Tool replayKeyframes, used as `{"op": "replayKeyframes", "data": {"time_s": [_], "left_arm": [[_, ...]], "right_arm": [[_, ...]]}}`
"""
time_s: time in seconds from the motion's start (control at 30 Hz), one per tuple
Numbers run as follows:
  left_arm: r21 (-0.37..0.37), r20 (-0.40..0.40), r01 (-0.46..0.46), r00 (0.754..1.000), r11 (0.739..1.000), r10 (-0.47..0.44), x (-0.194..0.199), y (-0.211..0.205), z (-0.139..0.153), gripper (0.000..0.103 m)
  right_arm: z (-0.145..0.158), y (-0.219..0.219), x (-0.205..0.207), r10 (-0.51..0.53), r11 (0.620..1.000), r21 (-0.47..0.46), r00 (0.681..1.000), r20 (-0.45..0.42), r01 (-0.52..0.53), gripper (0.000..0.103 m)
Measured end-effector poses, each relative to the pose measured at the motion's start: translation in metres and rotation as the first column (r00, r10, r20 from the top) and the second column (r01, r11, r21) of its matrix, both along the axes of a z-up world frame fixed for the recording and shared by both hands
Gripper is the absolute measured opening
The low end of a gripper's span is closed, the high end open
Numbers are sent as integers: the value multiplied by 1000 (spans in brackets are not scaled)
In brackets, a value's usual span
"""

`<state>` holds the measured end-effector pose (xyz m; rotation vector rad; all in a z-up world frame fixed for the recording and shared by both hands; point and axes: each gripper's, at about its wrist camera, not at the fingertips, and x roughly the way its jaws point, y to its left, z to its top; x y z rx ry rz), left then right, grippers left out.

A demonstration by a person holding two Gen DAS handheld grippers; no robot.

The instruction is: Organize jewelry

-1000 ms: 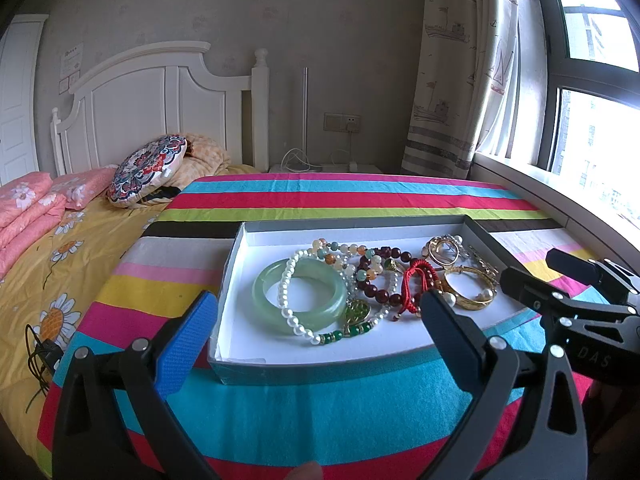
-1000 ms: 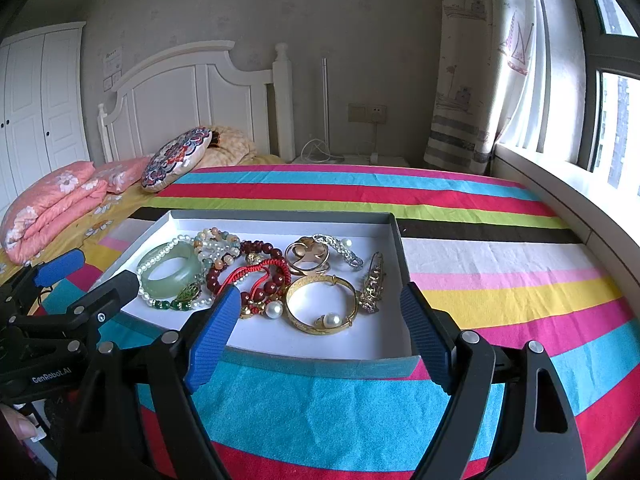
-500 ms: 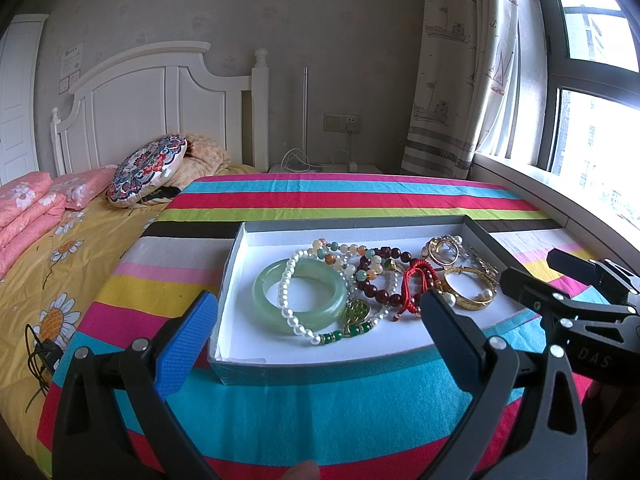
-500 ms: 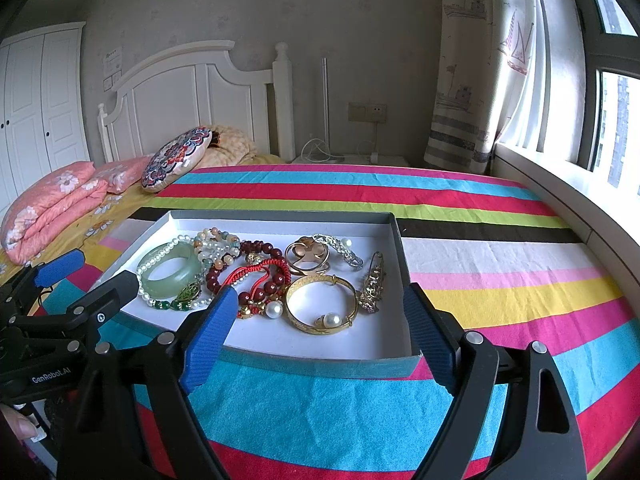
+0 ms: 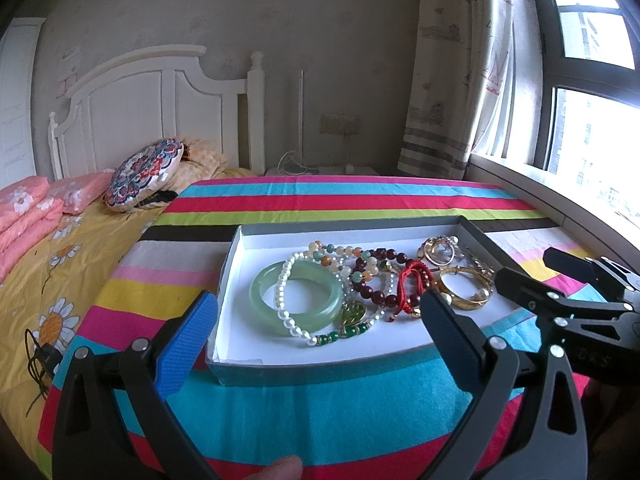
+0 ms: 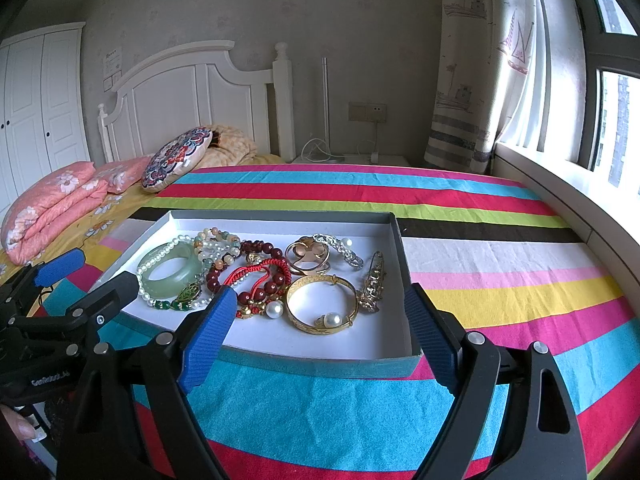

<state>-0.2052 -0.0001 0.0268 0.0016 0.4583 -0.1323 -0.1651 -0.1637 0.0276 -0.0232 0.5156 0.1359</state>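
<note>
I am holding both tongs, left and right, spread apart and empty, just short of the tray's near wall. Inside the tray the bracelets are lying tangled, so lifting the red cord bracelet is risking dragging its neighbours out. Striped bed beyond the tray's right wall is offering open room.

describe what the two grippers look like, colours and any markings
Both are black plastic frames with silver bolts and ribbed blue pads on the fingers. The left gripper is printed "GenRobot.AI" in white, read from the right wrist view; the right gripper shows embossed "DAS".
</note>
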Motion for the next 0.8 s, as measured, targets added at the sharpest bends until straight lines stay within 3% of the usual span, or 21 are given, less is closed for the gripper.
{"op": "replayKeyframes", "data": {"time_s": [0.17,0.23,0.43,0.6,0.67,0.8], "left_arm": [[-7,43,-14,999,1000,15,-9,3,4,100],[-3,31,-46,998,999,46,-8,4,5,100],[-99,-48,-31,998,995,26,-2,13,3,100],[-42,-115,-18,993,999,13,0,5,-2,100],[-30,-196,17,980,999,-23,1,3,-6,100],[75,-273,-74,958,994,92,-2,8,-16,100]], "right_arm": [[0,0,0,0,1000,1,1000,-2,0,83],[0,1,-1,3,1000,1,1000,-3,-3,84],[0,5,-4,8,1000,1,1000,-4,-8,86],[0,6,-5,5,1000,-15,1000,-11,-5,86],[2,9,-11,12,999,-32,1000,-29,-13,86],[-2,17,-22,30,998,-51,987,-160,-39,86]]}}
